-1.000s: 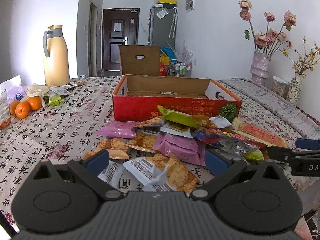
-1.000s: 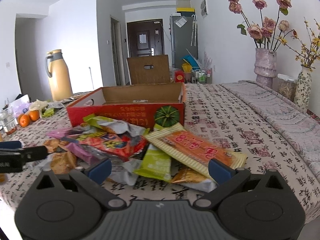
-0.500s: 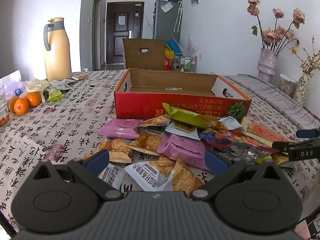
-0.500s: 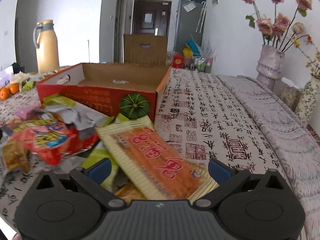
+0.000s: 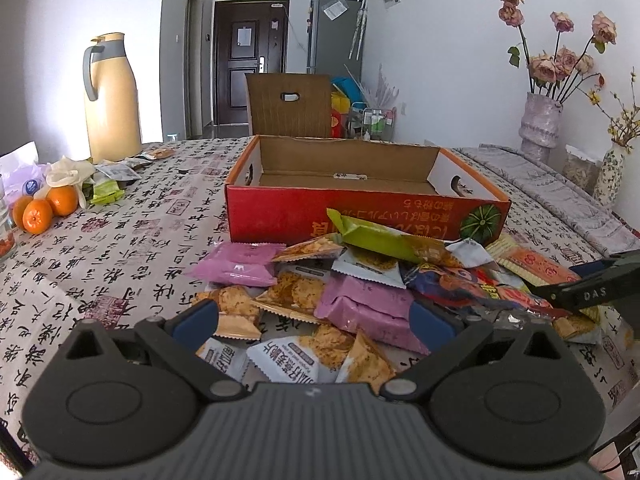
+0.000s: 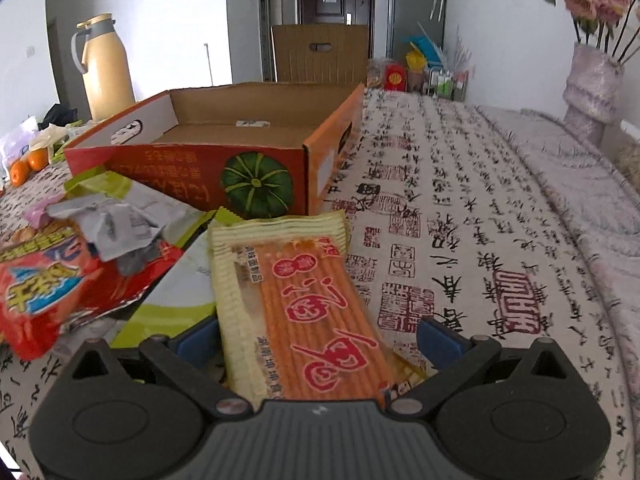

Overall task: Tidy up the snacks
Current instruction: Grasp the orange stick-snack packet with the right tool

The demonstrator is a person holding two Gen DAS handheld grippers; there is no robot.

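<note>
left wrist view, nearest: the left claw [image 5: 314,322] with blue-padded fingers spread wide, holding nothing, low over the near edge of a heap of snack packets on the counter [image 5: 120,248], which is covered in a cloth printed with black calligraphy. between the fingers lie white-and-orange cracker sachets [image 5: 320,358]; just beyond them a pink foil packet [image 5: 366,304], a second pink packet [image 5: 236,264] to its left, and a long green wrapper [image 5: 384,236] resting on top of the heap against the box front. at the right edge the right claw enters as a dark bar marked "das".

right wrist view, nearest: the right claw [image 6: 318,338], fingers spread wide, straddling the near end of a long yellow-edged orange packet with red characters [image 6: 304,304]; the fingers [image 6: 438,338] stand clear of the packet's sides, so it is not pinched. to the left lie a red crinkled snack bag [image 6: 44,284] and a crumpled silver wrapper [image 6: 116,228].

middle distance: an open red cardboard box with a green pumpkin print [image 6: 256,184], its interior bare apart from a small white label, standing directly behind the heap, with the orange packet's far end close to its front corner.

far: small oranges [image 5: 44,208], a tall yellow thermos jug with grey handle [image 5: 110,96] and a pale vase of dried roses [image 5: 540,128].
</note>
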